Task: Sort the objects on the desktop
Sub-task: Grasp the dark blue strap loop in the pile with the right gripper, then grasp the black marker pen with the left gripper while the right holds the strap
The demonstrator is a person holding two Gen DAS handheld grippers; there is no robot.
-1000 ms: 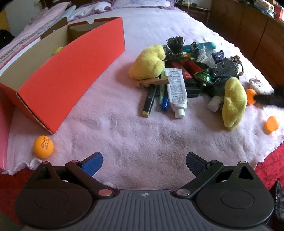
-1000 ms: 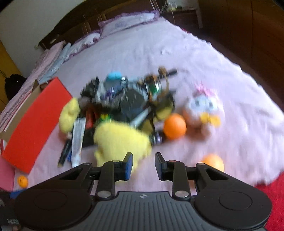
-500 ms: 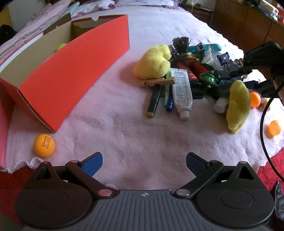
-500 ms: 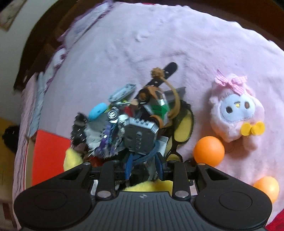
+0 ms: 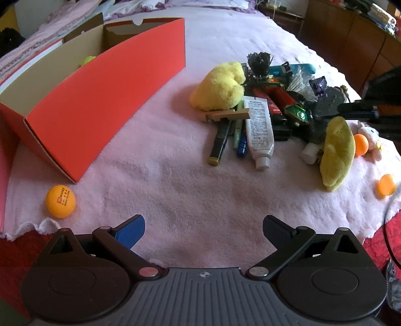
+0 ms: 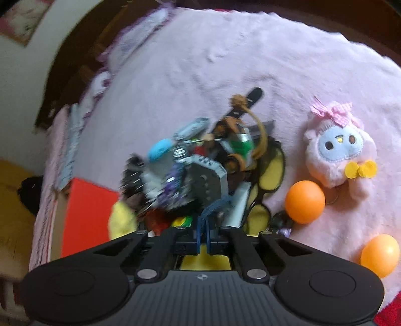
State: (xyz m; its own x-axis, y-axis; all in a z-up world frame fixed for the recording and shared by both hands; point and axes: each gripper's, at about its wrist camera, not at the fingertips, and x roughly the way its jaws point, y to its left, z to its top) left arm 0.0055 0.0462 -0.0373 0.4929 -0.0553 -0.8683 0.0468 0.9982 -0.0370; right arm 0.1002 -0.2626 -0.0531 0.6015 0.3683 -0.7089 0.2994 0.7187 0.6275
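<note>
Pink blanket (image 5: 190, 190) under level left gripper (image 5: 203, 227)

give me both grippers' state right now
Left gripper: open, holding nothing.
Right gripper: jaws nearly shut at the pile; whether it grips anything cannot be told.

This was a bedroom in a home. A wide bed (image 5: 225, 30) filled the room, spread with a fluffy pink blanket (image 5: 175, 190), with pillows (image 5: 160, 3) lying at its far end against a dark wooden headboard (image 6: 75, 67). Wooden cabinets (image 5: 351, 47) lined one wall. Household clutter lay on the blanket: plush toys (one pink plush (image 6: 340, 148) wore a bow) and an open red cardboard box (image 5: 100, 100).
</note>
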